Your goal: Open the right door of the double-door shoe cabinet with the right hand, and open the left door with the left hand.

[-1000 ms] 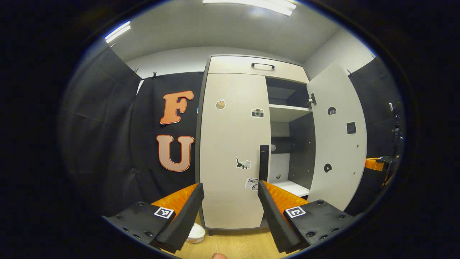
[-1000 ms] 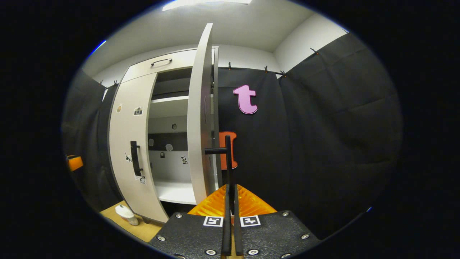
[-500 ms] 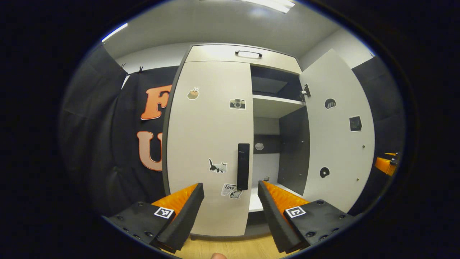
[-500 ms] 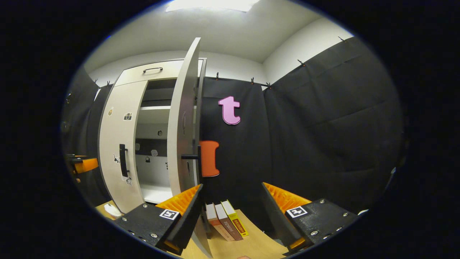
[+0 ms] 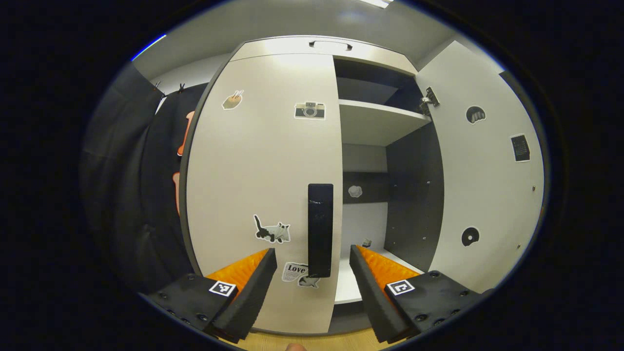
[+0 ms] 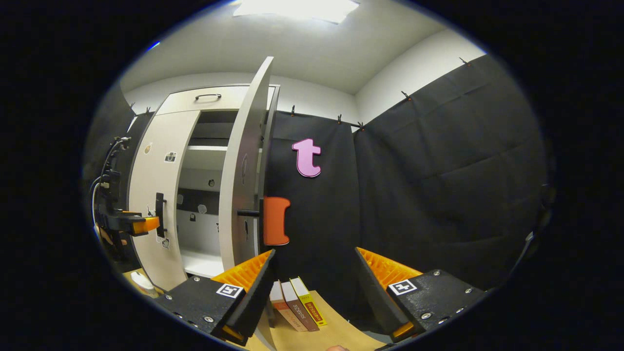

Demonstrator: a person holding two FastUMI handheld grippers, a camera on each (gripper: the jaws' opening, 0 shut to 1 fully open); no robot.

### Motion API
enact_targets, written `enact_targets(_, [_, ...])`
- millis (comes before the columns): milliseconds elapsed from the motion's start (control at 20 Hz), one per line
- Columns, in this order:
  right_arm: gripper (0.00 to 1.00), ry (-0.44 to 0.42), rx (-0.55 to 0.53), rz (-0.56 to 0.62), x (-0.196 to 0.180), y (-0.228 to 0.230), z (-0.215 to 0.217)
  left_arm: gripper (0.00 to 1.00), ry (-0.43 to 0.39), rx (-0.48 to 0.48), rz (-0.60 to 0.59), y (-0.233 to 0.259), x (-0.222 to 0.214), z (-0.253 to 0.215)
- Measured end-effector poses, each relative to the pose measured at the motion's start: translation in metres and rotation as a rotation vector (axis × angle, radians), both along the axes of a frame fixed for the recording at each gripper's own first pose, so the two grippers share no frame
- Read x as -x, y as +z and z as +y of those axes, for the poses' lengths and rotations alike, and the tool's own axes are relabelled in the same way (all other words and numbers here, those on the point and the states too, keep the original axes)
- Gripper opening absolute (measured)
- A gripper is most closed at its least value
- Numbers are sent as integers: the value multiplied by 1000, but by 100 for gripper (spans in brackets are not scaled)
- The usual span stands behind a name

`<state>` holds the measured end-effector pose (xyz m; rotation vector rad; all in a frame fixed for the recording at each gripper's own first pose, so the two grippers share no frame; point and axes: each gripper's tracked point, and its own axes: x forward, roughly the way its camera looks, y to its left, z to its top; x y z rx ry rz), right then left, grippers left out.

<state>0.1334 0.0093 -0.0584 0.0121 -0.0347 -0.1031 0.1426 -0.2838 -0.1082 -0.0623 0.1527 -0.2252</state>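
The cream shoe cabinet's left door is closed, with stickers and a black vertical handle near its right edge. My left gripper is open, and that handle stands just beyond and between its fingers, untouched. The right door stands swung wide open, baring shelves. In the right gripper view the right door is edge-on, its handle jutting right. My right gripper is open and holds nothing, a little back from that door. The left gripper shows far left by the left door's handle.
A top drawer with a black handle runs above both doors. Three books lie on the wooden floor below my right gripper. A small white object sits on the floor by the cabinet's foot. Black cloth walls the booth.
My right gripper let go of the right door's handle, opened, and drew back. My left gripper moved in toward the left door until its handle stands between the open fingers.
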Motion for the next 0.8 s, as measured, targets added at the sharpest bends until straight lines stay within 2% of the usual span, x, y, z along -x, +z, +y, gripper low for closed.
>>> enact_targets(450, [93, 17, 1, -19, -6, 1, 5, 96, 16, -29, -11, -15, -37, -3])
enact_targets(500, [87, 15, -3, -23, -6, 1, 5, 93, 5, -7, 4, -15, -37, -7])
enact_targets(550, [87, 13, -3, -25, -6, 2, 5, 89, -4, 23, 16, -17, -38, -8])
enact_targets(600, [87, 10, -4, -28, -6, 2, 5, 80, -4, 43, 21, -17, -41, -7])
enact_targets(700, [87, 9, -3, -28, -6, 2, 5, 73, -20, 58, 22, -18, -44, -9])
enact_targets(750, [87, 11, -1, -27, -6, 2, 6, 73, -42, 70, 21, -17, -42, -15])
enact_targets(800, [87, 14, -1, -25, -5, 2, 6, 63, -55, 74, 20, -16, -42, -18])
